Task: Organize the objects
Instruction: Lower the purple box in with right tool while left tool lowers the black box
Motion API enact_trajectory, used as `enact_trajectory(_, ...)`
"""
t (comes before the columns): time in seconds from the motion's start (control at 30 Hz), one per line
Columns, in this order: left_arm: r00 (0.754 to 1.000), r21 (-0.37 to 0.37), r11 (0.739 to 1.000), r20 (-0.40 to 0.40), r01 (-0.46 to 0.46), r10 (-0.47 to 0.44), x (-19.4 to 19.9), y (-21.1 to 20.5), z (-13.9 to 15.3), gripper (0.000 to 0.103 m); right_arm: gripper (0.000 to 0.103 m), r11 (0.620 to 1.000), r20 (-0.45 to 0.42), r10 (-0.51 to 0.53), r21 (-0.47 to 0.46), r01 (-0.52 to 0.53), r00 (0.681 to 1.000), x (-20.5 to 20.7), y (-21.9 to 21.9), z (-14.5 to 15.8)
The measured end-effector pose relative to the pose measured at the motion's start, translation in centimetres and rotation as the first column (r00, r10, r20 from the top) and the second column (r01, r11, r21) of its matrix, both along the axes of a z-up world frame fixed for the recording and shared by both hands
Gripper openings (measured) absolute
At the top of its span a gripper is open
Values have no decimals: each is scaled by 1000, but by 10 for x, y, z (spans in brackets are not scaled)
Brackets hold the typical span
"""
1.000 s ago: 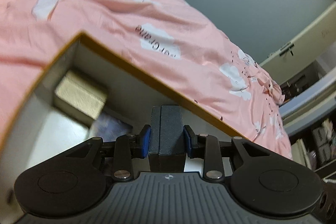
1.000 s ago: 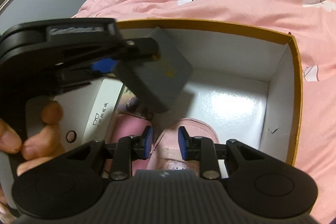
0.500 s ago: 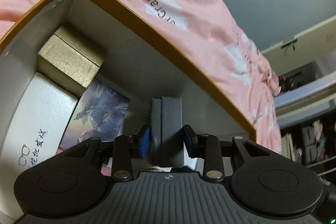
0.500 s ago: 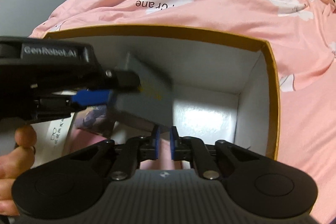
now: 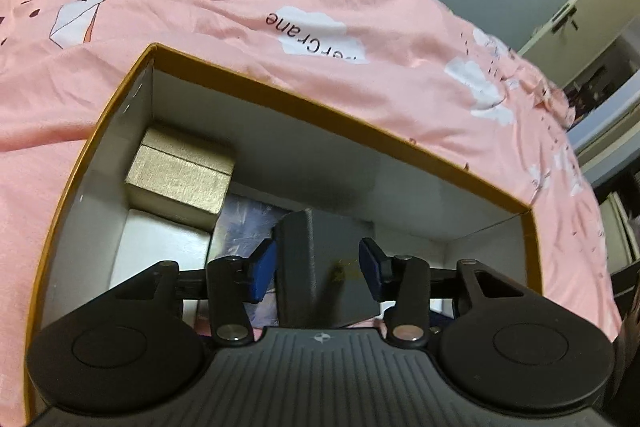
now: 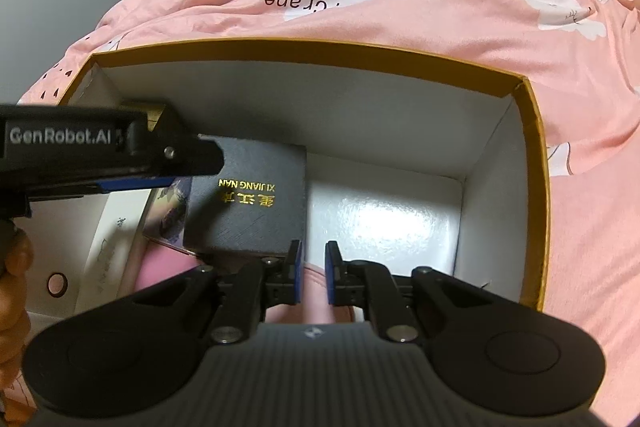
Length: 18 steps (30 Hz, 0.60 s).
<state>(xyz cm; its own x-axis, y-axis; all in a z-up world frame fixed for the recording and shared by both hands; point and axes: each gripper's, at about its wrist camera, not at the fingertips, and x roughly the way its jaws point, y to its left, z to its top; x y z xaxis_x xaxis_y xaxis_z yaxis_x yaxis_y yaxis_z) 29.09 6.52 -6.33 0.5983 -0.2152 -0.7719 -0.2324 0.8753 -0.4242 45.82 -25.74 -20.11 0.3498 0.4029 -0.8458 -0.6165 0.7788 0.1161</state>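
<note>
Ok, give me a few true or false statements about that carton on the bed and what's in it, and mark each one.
1. The dark box with gold lettering lies inside the orange-rimmed carton. True.
2. A gold box sits in a far corner of the carton. True.
3. The carton rests on a blue blanket. False: it rests on pink bedding with white cloud prints.
4. The carton's right-hand part is packed full. False: its white floor shows there.
</note>
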Motion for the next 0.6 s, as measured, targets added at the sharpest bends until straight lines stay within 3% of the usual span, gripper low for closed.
enact_trajectory(0.27, 997, -15, 998, -28, 66, -67, 14, -7, -17, 23, 12, 1000, -15, 7, 0, -7, 1000, 3, -2, 1)
enact_trajectory(0.4, 998, -16, 998, -39, 57, -58, 16, -5, -22, 22, 12, 1000, -24, -1, -7, 1, 1000, 6, -2, -2)
enact_trajectory(0.6, 998, -12, 998, 16, 57, -57, 2, -1, -9, 22, 17, 1000, -67, 18, 25, -17, 998, 10, 3, -3)
